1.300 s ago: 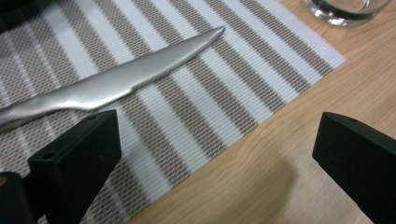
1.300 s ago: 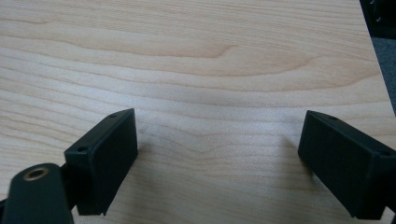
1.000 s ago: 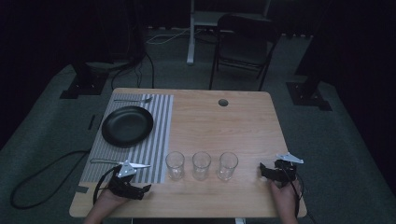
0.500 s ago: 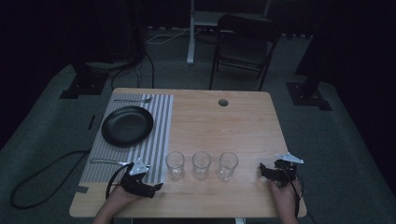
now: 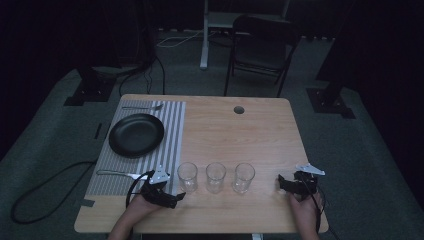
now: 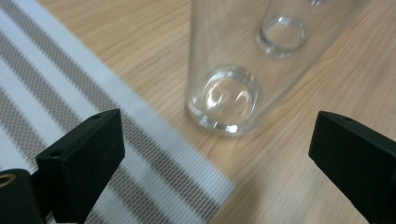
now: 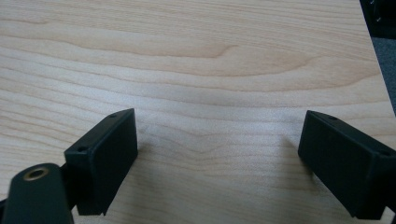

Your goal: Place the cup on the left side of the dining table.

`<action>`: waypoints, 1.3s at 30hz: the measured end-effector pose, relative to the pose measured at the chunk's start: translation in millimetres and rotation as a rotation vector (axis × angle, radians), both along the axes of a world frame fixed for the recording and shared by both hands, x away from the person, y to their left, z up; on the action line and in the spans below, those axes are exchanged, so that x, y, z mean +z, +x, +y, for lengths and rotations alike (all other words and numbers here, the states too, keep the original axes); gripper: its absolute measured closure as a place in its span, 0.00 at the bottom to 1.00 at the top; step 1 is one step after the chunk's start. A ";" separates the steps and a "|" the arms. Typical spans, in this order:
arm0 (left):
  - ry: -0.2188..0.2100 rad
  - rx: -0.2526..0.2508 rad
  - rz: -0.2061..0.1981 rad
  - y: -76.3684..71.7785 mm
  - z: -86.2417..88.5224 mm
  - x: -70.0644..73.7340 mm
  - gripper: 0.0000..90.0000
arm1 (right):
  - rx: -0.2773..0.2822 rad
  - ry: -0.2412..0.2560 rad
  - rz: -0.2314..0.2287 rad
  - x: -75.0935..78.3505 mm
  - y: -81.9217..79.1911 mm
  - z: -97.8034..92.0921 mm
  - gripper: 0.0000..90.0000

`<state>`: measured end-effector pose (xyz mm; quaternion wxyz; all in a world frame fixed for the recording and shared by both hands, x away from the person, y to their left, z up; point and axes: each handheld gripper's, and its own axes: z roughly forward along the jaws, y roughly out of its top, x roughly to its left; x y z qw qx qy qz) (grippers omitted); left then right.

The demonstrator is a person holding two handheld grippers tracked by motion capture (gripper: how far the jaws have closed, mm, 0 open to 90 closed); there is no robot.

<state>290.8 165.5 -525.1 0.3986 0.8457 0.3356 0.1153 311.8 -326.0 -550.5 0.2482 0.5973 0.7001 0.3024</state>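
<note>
Left gripper view puts the nearest glass (image 6: pixel 227 88) upright, dead ahead between my left gripper's (image 6: pixel 217 154) wide-open jaws.

Nearest glass (image 6: pixel 229 65) rim beyond the top edge

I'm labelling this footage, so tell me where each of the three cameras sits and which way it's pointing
High view: above the person's side, looking forward and down on the table; both forearms, left gripper and right gripper show.
Left gripper view: rides the left gripper, looking between its open jaws at the nearest glass beside the striped mat.
Right gripper view: rides the right gripper, looking past open jaws at bare tabletop.
Shared: high and left gripper views both show that glass.
</note>
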 end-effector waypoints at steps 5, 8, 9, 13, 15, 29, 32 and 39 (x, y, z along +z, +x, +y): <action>-0.021 0.008 -0.030 2.5 -6.0 5.3 0.05 | 0.000 0.000 0.000 0.0 0.0 0.0 0.13; -0.036 0.012 -0.050 3.8 -8.2 8.4 0.06 | 0.001 -0.001 0.000 0.0 0.0 0.0 0.13; -0.044 0.008 -0.051 4.9 -9.0 9.9 0.07 | 0.000 0.000 0.000 0.0 0.0 0.0 0.13; -0.072 0.003 -0.062 7.9 -11.4 13.1 0.08 | 0.000 0.000 0.000 0.0 0.0 0.0 0.13; -0.085 -0.007 -0.062 8.6 -13.1 13.9 0.13 | 0.000 0.000 0.000 0.0 0.0 0.0 0.13; -0.097 0.007 -0.143 11.1 -25.8 21.6 0.16 | 0.000 0.000 0.000 0.0 0.0 0.0 0.13; -0.109 0.012 -0.161 10.4 -27.8 22.1 0.17 | 0.000 0.000 0.000 0.0 0.0 0.0 0.13; -0.124 -0.012 -0.172 9.2 -30.5 22.7 0.31 | 0.000 0.000 0.000 0.0 0.0 0.0 0.13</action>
